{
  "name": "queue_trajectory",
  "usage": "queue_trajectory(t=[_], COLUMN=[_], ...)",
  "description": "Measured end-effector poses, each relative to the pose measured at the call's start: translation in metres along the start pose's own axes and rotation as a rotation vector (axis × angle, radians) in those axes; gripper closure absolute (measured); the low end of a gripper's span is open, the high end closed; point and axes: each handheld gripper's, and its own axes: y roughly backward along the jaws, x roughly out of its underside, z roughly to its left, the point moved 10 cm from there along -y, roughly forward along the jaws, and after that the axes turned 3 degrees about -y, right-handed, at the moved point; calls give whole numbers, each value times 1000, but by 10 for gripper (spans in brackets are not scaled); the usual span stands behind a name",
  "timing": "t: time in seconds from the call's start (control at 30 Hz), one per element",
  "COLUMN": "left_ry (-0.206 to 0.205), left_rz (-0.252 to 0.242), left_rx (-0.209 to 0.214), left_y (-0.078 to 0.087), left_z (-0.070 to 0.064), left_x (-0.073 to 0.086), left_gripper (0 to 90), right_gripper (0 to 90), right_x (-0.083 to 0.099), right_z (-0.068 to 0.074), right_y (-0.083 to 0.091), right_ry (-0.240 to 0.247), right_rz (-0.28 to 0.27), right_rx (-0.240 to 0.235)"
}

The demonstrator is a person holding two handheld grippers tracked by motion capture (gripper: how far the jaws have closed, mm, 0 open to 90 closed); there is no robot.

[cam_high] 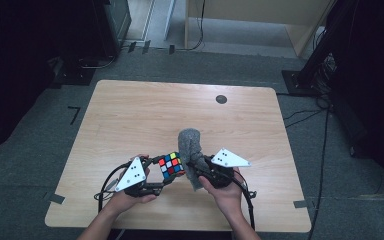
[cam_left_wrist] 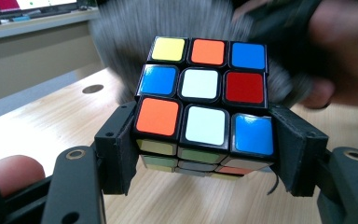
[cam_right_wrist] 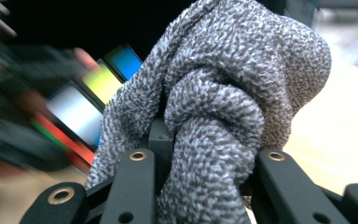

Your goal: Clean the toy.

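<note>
A scrambled colour cube (cam_high: 171,165) is held just above the wooden table (cam_high: 130,115), near its front edge. My left gripper (cam_high: 166,170) is shut on the cube (cam_left_wrist: 204,107), one black pad on each side of its lower layer. A grey knitted cloth (cam_high: 192,152) stands bunched up right beside the cube, on its right. My right gripper (cam_high: 200,167) is shut on the cloth (cam_right_wrist: 223,112), which bulges up between and over the jaws. In the right gripper view the cube (cam_right_wrist: 88,102) shows blurred behind the cloth at left. The cloth presses against the cube's far side.
A small dark round hole (cam_high: 221,99) marks the table's far right part. Black stands and cables (cam_high: 320,75) sit on the grey carpet to the right. A pale wooden cabinet (cam_high: 260,20) is beyond the table. Tape marks (cam_high: 56,198) lie near the front corners.
</note>
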Motion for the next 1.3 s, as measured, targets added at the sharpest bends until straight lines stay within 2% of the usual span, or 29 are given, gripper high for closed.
queue_trajectory(t=[0.07, 0.13, 0.2, 0.27, 0.33, 0.37, 0.4, 0.47, 0.57, 0.6, 0.67, 0.73, 0.83, 0.87, 0.93, 1.0, 1.03, 1.13, 1.17, 1.23, 1.27, 1.3], left_ry=[17, 10, -20, -32, -30, -29, -26, 4, 37, 48, 38, 15, -8, -11, -13, 0, 13, 66, 86, 137, 170, 187], left_rz=[-15, -6, 22, 34, 22, 23, 17, -8, -38, -45, -34, -7, 4, 0, -7, -13, -24, -65, -81, -116, -141, -154], left_rx=[0, 5, 0, 7, 16, 16, 16, 21, 15, 18, 17, 22, 42, 45, 50, 47, 44, 25, 10, -5, -8, -10], left_y=[1, 1, -2, -4, -5, -4, -3, 0, 5, 6, 5, 1, -3, -4, -3, -1, 1, 7, 9, 14, 17, 19], left_z=[2, 2, -1, -5, -7, -7, -6, -3, 4, 5, 5, 1, -7, -9, -11, -8, -6, 6, 10, 19, 24, 26], left_x=[-2, -1, 3, 5, 2, 1, 0, -3, -6, -6, -4, 0, 1, -1, -3, -4, -5, -9, -10, -12, -14, -15], left_gripper=[339, 339, 339, 339, 339, 339, 339, 339, 339, 339, 339, 339, 339, 339, 340, 339, 339, 339, 339, 339, 339, 339], right_gripper=[697, 696, 694, 689, 688, 688, 689, 695, 699, 699, 699, 698, 697, 698, 699, 704, 705, 706, 705, 704, 704, 704], right_x=[8, 5, -6, -19, -25, -25, -23, -16, 1, 3, -3, -15, -28, -29, -26, -18, -14, 1, 4, 7, 8, 11], right_z=[-8, -9, 0, 14, 25, 27, 26, 17, -1, -6, -7, -2, 15, 19, 21, 18, 15, -2, -6, -9, -10, -9], right_y=[-2, -1, 4, 9, 12, 11, 10, 7, 2, 1, 5, 11, 17, 17, 15, 9, 8, 1, 1, 0, -2, -4], right_ry=[-2, -13, -2, 20, 50, 57, 50, 5, 14, 9, -31, -55, -26, -15, 0, -11, -32, -20, -23, -35, -31, -2], right_rz=[36, 22, -25, -78, -98, -91, -91, -69, 5, 17, -13, -69, -135, -137, -125, -102, -94, -2, 11, 7, 10, 20], right_rx=[31, 27, -1, -42, -69, -69, -64, -49, 31, 43, 34, -5, -57, -62, -42, -46, -42, 23, 34, 21, 25, 28])
